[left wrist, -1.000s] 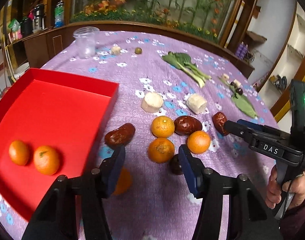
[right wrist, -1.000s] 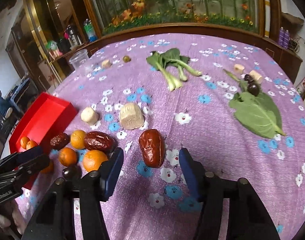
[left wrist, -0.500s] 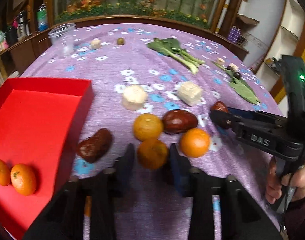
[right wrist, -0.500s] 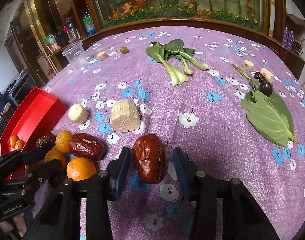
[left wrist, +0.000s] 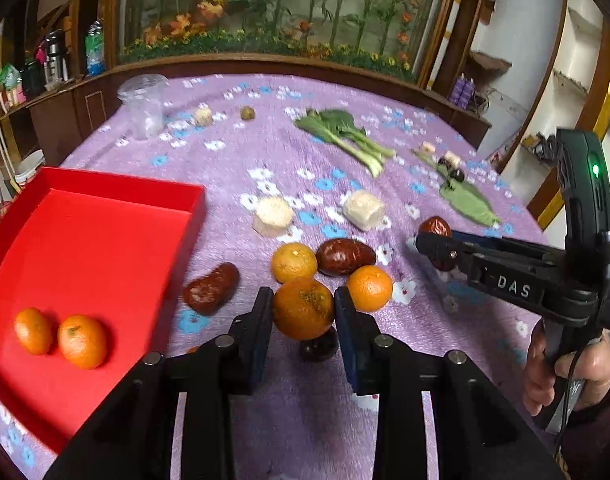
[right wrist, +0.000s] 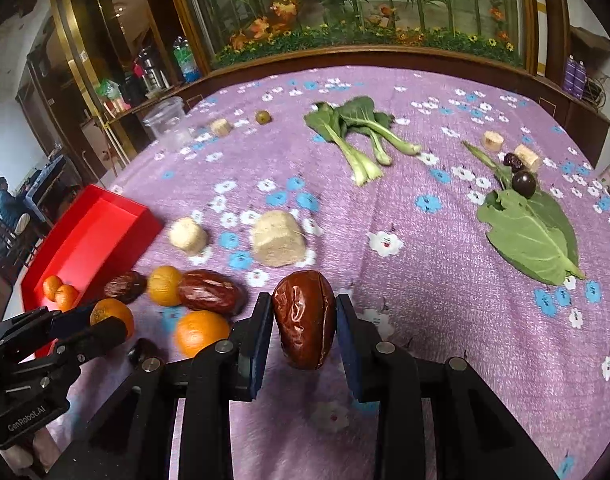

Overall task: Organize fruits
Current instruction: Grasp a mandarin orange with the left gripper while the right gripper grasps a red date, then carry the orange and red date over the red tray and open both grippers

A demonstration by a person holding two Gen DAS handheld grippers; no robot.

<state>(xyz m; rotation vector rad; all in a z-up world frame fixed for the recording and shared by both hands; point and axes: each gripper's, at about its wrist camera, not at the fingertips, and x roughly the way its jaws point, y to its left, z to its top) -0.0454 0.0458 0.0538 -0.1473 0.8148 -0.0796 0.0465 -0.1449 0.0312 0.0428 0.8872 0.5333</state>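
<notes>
My left gripper [left wrist: 303,312] is shut on a mandarin [left wrist: 303,307], held a little above the purple flowered cloth. Two more mandarins [left wrist: 293,262] [left wrist: 369,288] and two red dates [left wrist: 345,256] [left wrist: 211,289] lie just beyond it, and a dark plum [left wrist: 319,346] sits below the held fruit. The red tray [left wrist: 105,216] at the left holds two mandarins [left wrist: 81,341]. My right gripper [right wrist: 304,320] is shut on a big wrinkled red date [right wrist: 304,318]. In the left wrist view the right gripper [left wrist: 437,246] shows from the side with that date [left wrist: 435,226].
Two pale root chunks [right wrist: 278,237] [right wrist: 188,235] lie behind the fruit. Bok choy [right wrist: 359,136], a green leaf [right wrist: 531,236] with a dark plum [right wrist: 523,184], a clear cup [right wrist: 167,122] and small pieces sit farther back. A hand [left wrist: 565,368] holds the right gripper's handle.
Both grippers went from open to shut: the left closed on the mandarin and lifted it slightly, the right closed on the red date.
</notes>
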